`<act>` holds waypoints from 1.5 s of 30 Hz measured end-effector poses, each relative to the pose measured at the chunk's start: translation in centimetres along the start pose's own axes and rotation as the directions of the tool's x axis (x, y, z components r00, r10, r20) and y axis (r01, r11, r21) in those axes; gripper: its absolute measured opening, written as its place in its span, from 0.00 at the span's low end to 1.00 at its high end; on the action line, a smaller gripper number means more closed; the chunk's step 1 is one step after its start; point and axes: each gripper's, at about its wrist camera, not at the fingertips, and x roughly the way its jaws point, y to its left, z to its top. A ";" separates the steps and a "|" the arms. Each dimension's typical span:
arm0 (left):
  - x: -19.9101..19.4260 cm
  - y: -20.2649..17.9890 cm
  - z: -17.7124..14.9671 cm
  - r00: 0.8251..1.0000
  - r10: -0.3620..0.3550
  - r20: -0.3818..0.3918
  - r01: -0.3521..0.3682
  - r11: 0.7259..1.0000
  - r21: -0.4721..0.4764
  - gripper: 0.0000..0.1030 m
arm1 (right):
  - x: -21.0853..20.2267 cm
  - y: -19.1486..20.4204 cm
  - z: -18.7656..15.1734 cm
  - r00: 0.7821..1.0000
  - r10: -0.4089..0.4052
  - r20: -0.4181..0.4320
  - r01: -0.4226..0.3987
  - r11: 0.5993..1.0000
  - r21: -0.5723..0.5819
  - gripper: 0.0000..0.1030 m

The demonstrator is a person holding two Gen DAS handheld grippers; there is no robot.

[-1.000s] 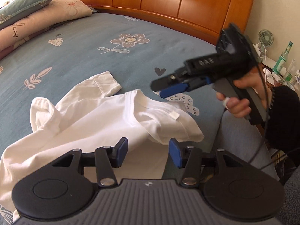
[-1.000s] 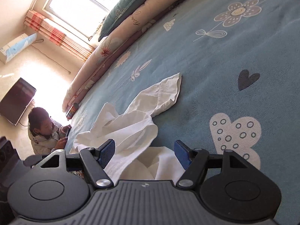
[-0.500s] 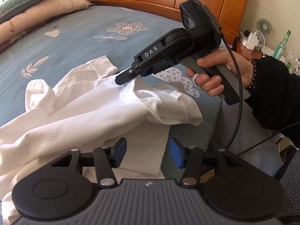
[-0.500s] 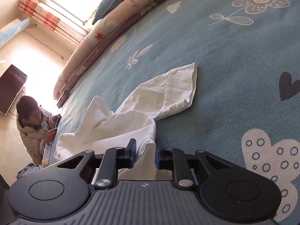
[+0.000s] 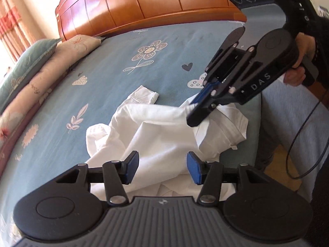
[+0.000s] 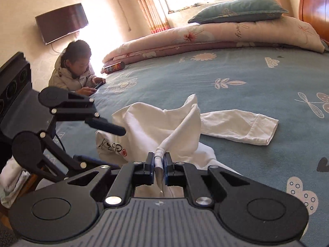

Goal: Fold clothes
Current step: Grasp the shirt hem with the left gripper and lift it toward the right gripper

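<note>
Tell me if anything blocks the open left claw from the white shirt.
Nothing visible does. The left claw hangs open just above the white shirt, with only cloth between its pads. The right claw already pinches a bunched fold further along.

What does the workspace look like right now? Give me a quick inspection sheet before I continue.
Surface: blue bedspread with flower and heart prints.
Job's things: white shirt crumpled, one sleeve lying flat on the bed.
Clutter: cylindrical can by the folded quilt; pillow on top.
Grippers: right tongs shut on a pinch of shirt; left tongs open above the fabric, holding nothing.
Cables: black cable hanging from the right gripper.
Surroundings: wooden headboard, wall TV, seated person beside the bed.
</note>
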 end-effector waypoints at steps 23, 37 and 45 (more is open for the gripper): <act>7.1 -10.7 0.1 0.989 0.126 -0.075 0.064 0.092 0.994 0.09 | -1.5 4.0 -2.6 0.997 0.054 -0.053 -0.061 0.990 -0.128 0.12; 5.5 2.9 8.3 0.952 0.303 0.052 -0.291 0.836 0.465 0.05 | -7.9 -2.4 -4.5 0.982 -0.134 0.133 0.111 0.980 0.167 0.57; 2.7 10.4 6.4 0.895 0.445 0.043 -0.447 0.887 0.118 0.05 | -5.9 -3.8 -5.7 0.947 -0.305 0.102 0.293 0.948 0.120 0.58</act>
